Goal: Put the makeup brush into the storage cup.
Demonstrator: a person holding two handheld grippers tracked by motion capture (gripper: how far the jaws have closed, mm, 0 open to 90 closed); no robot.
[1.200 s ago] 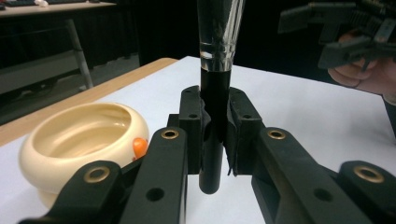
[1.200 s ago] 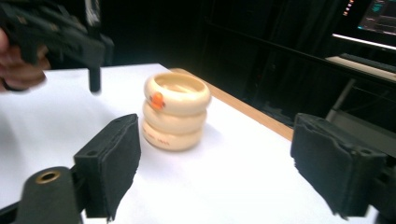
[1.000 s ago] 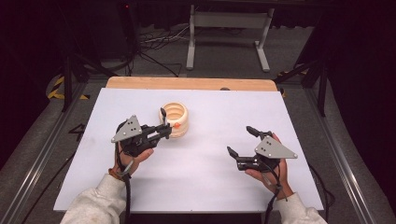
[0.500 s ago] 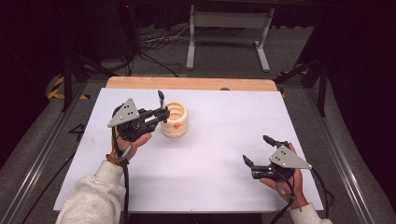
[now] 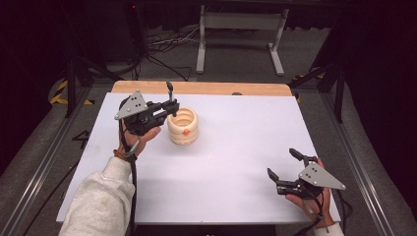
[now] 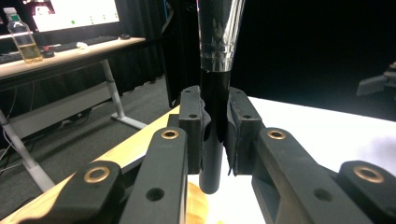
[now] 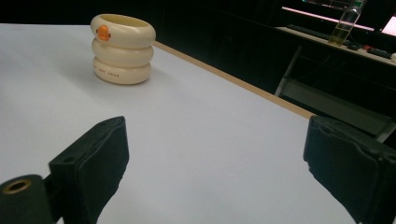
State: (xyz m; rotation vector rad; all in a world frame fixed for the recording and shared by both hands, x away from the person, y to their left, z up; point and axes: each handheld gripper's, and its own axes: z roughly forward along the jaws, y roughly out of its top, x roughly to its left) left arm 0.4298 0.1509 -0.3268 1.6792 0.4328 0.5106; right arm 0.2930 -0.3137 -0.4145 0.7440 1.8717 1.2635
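Note:
A cream cup (image 5: 183,129) made of three stacked rings, with an orange dot on its side, stands on the white table (image 5: 236,147) left of centre; it also appears as the cream cup (image 7: 123,49) and at the bottom edge as a cream rim (image 6: 196,205). My left gripper (image 5: 171,105) hovers just left of and above the cup, shut on an upright black stick (image 5: 169,91). In the left gripper view the stick (image 6: 212,154) is clamped between the pads (image 6: 192,126), its silver upper part (image 6: 218,32) rising out of frame. My right gripper (image 5: 282,163) stands open near the front right corner, its pads (image 7: 98,149) wide apart with nothing between them.
A wooden strip (image 5: 206,88) runs along the table's far edge. Beyond it stand a metal table frame (image 5: 241,39) and floor cables. A desk with a bottle (image 6: 21,39) shows in the dark background. Metal rails (image 5: 44,162) flank the table.
My left gripper has risen and drawn back to the left with the stick upright in it. My right gripper has travelled right and toward the table's front edge, staying open.

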